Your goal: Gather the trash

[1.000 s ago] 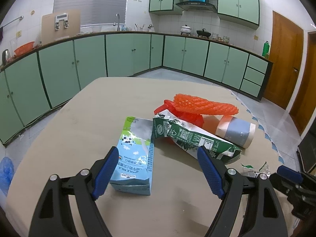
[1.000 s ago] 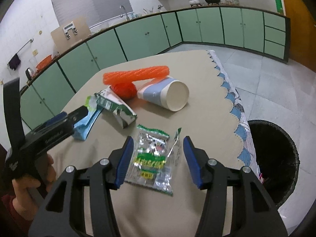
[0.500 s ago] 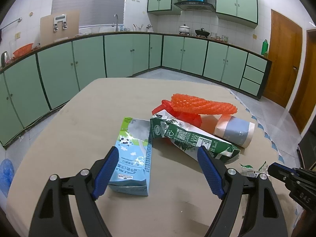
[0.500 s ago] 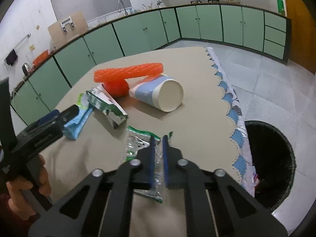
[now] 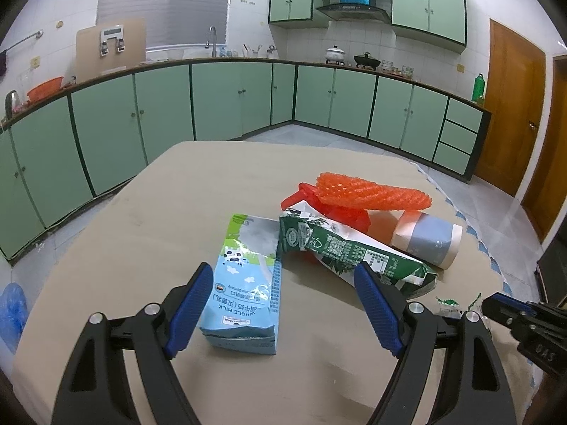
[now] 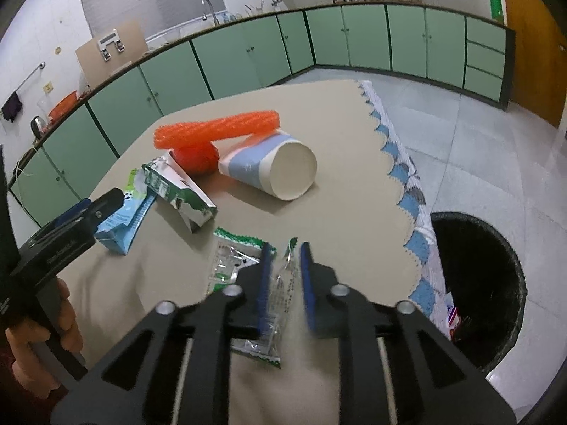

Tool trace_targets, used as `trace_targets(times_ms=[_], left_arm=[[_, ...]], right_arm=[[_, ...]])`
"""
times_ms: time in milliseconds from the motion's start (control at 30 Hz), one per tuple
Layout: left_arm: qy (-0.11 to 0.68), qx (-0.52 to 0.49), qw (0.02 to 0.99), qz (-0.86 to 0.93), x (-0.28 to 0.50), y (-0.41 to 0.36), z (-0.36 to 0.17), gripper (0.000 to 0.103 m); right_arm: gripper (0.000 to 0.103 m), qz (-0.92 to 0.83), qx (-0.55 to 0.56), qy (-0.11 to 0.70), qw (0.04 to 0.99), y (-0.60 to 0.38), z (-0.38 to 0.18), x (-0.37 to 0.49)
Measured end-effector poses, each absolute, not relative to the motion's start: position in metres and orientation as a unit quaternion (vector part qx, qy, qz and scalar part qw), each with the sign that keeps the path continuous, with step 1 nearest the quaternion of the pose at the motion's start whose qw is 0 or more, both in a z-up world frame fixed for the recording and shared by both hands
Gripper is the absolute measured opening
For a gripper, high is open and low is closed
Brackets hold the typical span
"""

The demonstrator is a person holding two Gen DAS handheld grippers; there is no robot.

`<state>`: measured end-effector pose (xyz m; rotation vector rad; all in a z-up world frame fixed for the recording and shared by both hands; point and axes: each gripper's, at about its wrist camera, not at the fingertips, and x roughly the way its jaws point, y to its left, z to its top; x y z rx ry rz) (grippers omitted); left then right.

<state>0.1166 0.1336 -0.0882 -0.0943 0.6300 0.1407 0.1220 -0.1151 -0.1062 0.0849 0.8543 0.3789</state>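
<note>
Beside the paper cup (image 6: pixel 283 170) on the table (image 6: pixel 340 219), nearer to us, lies the clear snack wrapper (image 6: pixel 248 283). Our right gripper (image 6: pixel 286 269) has just been opening; the wrapper sits between its jaws, unpinched. Our left gripper (image 5: pixel 280 301) hangs wide open over the blue milk carton (image 5: pixel 244 283), left of the cup.

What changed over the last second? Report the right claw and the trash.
The right claw closed onto the clear green-edged plastic wrapper, pinching it, and its jaws have just been opening again; the crumpled wrapper sits between them. The left claw stayed wide open over the blue milk carton. The other trash lies unmoved.
</note>
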Motion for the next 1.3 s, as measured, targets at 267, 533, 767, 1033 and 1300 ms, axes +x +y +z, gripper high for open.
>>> trace_targets(times_ms=[267, 533, 767, 1033, 1300], left_arm=[[0.312, -0.049, 0.946, 0.073, 0.116, 0.139, -0.090, 0.080], [0.314, -0.050, 0.945, 0.078, 0.117, 0.144, -0.092, 0.080], [0.314, -0.053, 0.943, 0.093, 0.114, 0.155, -0.091, 0.080], [0.335, -0.061, 0.935, 0.101, 0.117, 0.169, -0.103, 0.080], [0.354, -0.079, 0.928, 0.088, 0.134, 0.178, -0.114, 0.080]], right_arm=[[0.012, 0.188, 0.044, 0.431, 0.881, -0.114, -0.120, 0.129], [0.003, 0.194, 0.056, 0.398, 0.895, -0.121, -0.104, 0.123], [0.003, 0.198, 0.068, 0.380, 0.901, -0.125, -0.087, 0.125], [0.003, 0.200, 0.068, 0.380, 0.901, -0.124, -0.087, 0.126], [0.003, 0.202, 0.049, 0.379, 0.902, -0.115, -0.092, 0.124]])
